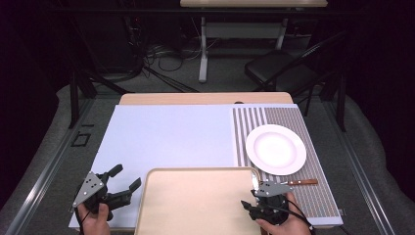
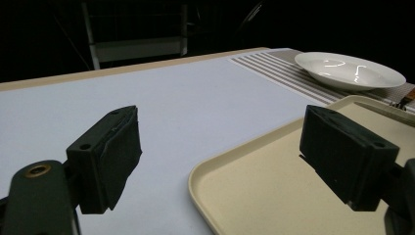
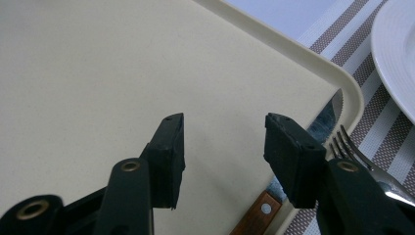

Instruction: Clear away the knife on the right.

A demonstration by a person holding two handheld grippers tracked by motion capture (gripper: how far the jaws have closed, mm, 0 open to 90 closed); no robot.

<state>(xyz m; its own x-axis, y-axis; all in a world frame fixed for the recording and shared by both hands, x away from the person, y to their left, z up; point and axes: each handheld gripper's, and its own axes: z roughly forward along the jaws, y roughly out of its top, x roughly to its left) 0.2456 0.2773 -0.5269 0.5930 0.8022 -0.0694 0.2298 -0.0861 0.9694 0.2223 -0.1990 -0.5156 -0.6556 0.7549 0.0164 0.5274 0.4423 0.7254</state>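
i have both tools idle: the left gripper point(image 1: 120, 182) hangs with its jaws spread wide and empty over the blue mat, just left of the tray point(image 1: 195, 205), and the right gripper point(image 1: 253, 196) hovers over the tray's right edge, jaws parted with nothing between them. nothing sits on the tray yet, so i judge the work barely begun. just past my right jaws lie a fork point(image 3: 364, 164) and a knife point(image 3: 313, 132) on the striped mat, the knife touching the tray's rim; the plate point(image 1: 276, 149) rests farther ahead. from above, my right hand covers most of the cutlery, leaving one wooden handle point(image 1: 303, 182) visible, and i can't tell whose.
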